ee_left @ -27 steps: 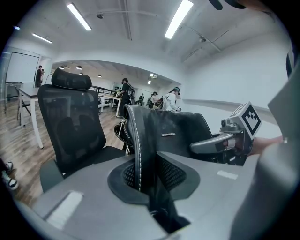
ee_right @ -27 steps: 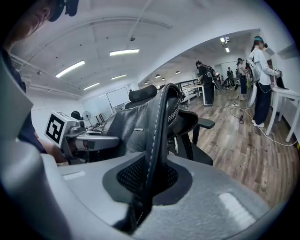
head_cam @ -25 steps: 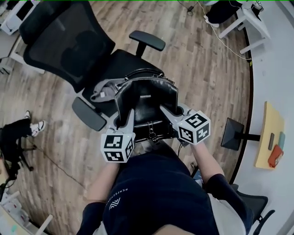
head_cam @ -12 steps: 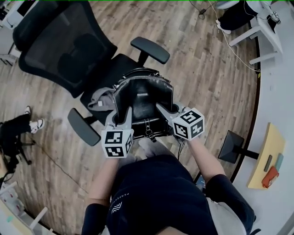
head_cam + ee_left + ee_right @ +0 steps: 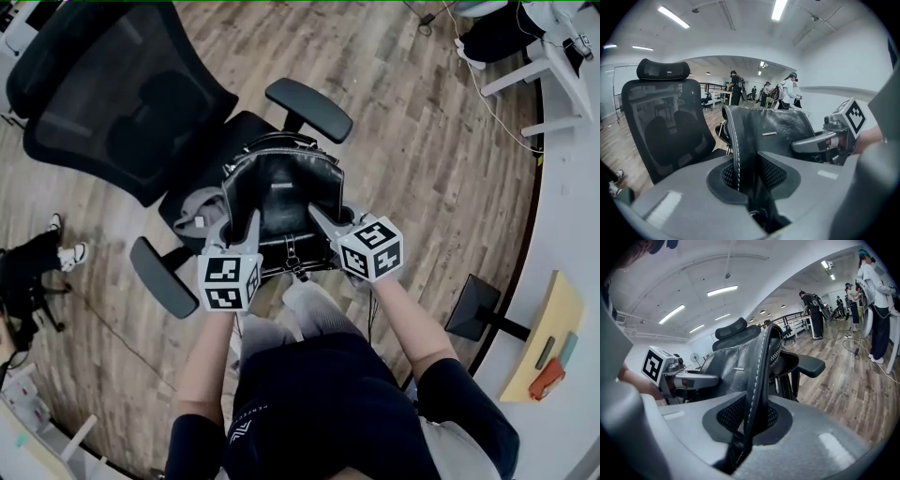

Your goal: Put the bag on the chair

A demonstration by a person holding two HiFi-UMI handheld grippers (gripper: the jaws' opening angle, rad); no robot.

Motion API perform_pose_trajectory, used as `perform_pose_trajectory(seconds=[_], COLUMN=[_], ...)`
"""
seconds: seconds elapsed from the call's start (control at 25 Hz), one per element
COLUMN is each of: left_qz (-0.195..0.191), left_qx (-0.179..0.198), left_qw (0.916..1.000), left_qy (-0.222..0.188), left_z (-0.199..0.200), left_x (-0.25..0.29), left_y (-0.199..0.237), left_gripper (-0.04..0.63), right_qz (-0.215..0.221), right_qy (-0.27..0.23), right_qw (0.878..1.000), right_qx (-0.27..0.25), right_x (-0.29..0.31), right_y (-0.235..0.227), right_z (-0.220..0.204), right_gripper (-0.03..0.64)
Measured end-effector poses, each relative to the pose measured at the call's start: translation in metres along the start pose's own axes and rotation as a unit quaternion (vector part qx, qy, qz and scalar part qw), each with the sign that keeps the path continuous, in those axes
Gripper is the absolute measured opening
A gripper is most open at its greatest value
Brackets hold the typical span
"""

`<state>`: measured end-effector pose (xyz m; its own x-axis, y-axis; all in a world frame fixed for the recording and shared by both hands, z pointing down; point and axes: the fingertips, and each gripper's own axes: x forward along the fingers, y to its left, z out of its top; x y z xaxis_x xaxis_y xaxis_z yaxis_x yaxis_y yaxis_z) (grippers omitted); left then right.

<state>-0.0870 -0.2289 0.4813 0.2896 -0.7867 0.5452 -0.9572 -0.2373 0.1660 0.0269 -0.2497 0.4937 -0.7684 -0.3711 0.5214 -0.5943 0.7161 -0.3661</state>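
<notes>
Wood-plank floor (image 5: 422,141) fills an open office, with a curved white counter (image 5: 572,216) along the right and people (image 5: 736,86) standing far off. A black mesh chair (image 5: 122,94) stands on the floor. A black leather bag (image 5: 281,192) is upright over its seat, beside a grey cloth (image 5: 192,211). The left hand-held gripper (image 5: 246,223) is clamped on the bag's left edge, and the right hand-held gripper (image 5: 319,214) on its right edge.
</notes>
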Motion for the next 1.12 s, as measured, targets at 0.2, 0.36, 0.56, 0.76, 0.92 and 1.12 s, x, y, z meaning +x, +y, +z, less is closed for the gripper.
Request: perform_pose_trajectory(seconds=[0.2,0.36,0.56,0.76,0.92,1.12], left_qz=[-0.005,-0.012,-0.015,-0.022,-0.024,-0.032], left_qx=[0.012,0.024,0.038,0.047,0.044,0.034], left_qw=[0.9999,0.9996,0.9991,0.9984,0.9983,0.9983], left_qy=[0.004,0.008,0.013,0.020,0.028,0.034], left_z=[-0.001,0.000,-0.006,-0.013,-0.023,-0.034], left_x=[0.029,0.051,0.075,0.096,0.103,0.113], left_y=[0.011,0.016,0.022,0.024,0.030,0.032], left_gripper=[0.084,0.086,0.095,0.103,0.107,0.110], right_qz=[-0.010,-0.022,-0.043,-0.062,-0.063,-0.066], right_qy=[-0.008,-0.017,-0.023,-0.028,-0.028,-0.032], right_qw=[1.000,0.999,0.999,0.997,0.997,0.997], right_qx=[0.009,0.016,0.023,0.032,0.031,0.039], right_x=[0.019,0.029,0.040,0.047,0.055,0.061], right_y=[-0.021,-0.038,-0.054,-0.068,-0.071,-0.077], right_z=[-0.002,-0.003,-0.010,-0.019,-0.028,-0.039], right_gripper=[0.032,0.032,0.034,0.034,0.034,0.036])
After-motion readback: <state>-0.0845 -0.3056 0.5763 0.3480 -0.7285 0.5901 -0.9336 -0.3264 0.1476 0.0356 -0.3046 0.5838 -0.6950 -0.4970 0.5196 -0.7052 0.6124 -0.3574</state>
